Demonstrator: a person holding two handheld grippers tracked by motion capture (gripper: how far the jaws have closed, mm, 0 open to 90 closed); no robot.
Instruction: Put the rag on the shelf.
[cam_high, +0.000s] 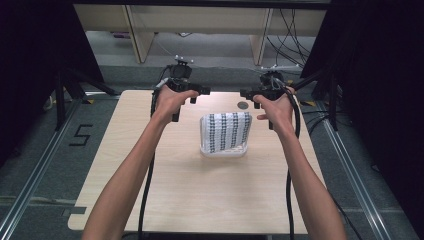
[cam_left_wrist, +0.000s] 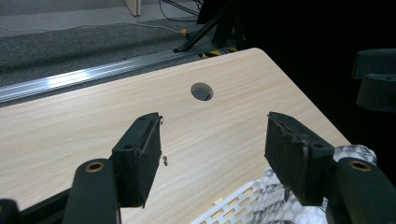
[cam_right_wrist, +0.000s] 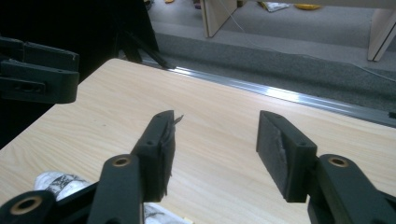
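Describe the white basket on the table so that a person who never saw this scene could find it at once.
Start from the wooden table and look at its middle, between the two forearms. There stands a white basket with slotted walls, and a cloth with a black and white pattern is draped over it. Apart from the round hole behind it, nothing else is on the tabletop.

Both grippers' fingers (cam_left_wrist: 140, 154) apart, empty

One white basket (cam_high: 223, 150) stood on the counter (cam_high: 190, 190), holding one patterned cloth (cam_high: 226, 129). Two grippers, left (cam_high: 196, 93) and right (cam_high: 250, 95), were there, each with two fingers (cam_left_wrist: 138, 156). One round hole (cam_high: 243, 105) marked the counter.
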